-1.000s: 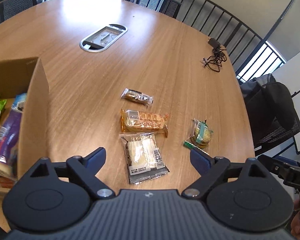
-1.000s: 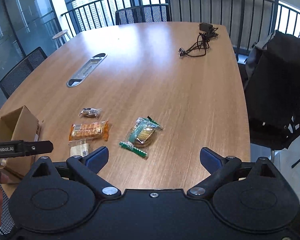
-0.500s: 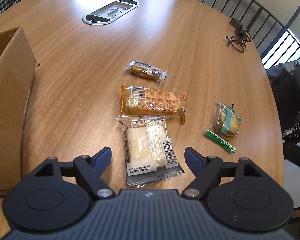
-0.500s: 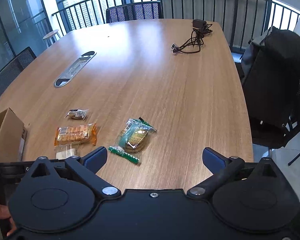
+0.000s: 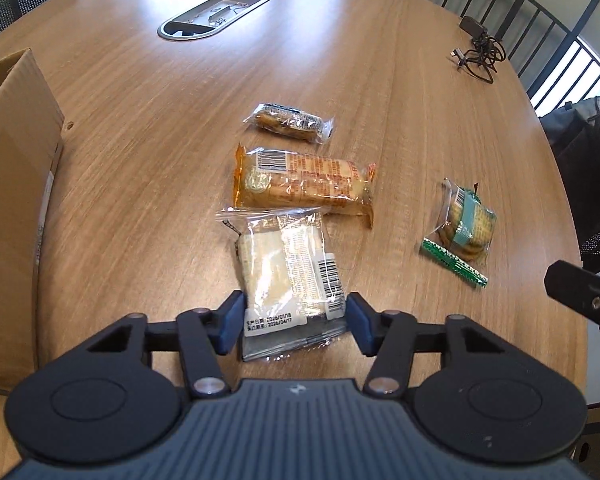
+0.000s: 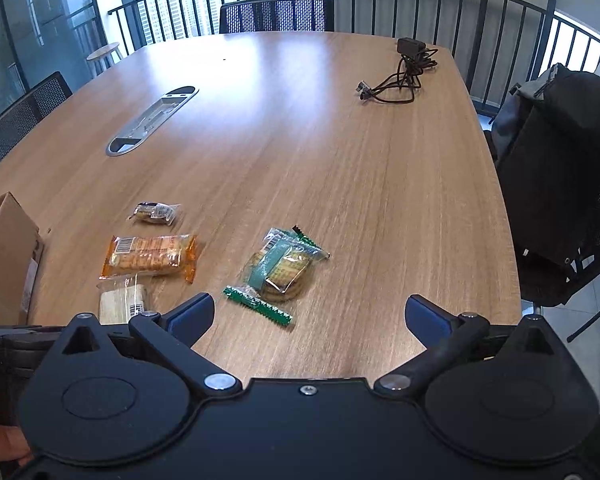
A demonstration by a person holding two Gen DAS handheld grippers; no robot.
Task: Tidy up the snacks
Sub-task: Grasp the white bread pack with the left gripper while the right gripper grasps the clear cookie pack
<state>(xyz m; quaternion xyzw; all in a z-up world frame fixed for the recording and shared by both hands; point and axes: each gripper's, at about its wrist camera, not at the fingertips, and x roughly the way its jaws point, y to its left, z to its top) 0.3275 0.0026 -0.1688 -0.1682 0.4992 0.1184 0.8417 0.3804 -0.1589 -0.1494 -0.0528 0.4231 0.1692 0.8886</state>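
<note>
The left gripper point(image 5: 295, 322) has dropped low over the table and its jaws are closing around the near end of the pale cracker packet point(image 5: 288, 268), which now sits between the blue pads, while the right gripper point(image 6: 310, 314) has eased closer to the green-banded biscuit packet point(image 6: 278, 270).

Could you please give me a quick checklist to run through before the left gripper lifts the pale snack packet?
1. Pale snack packet between the left gripper fingers: ok.
2. Jaws fully clamped: not ok, closing.
3. Orange packet clear of the grasp: cannot tell, edges meet.
4. Cardboard box within view for drop-off: ok.
5. Right gripper open, holding nothing: ok.
</note>
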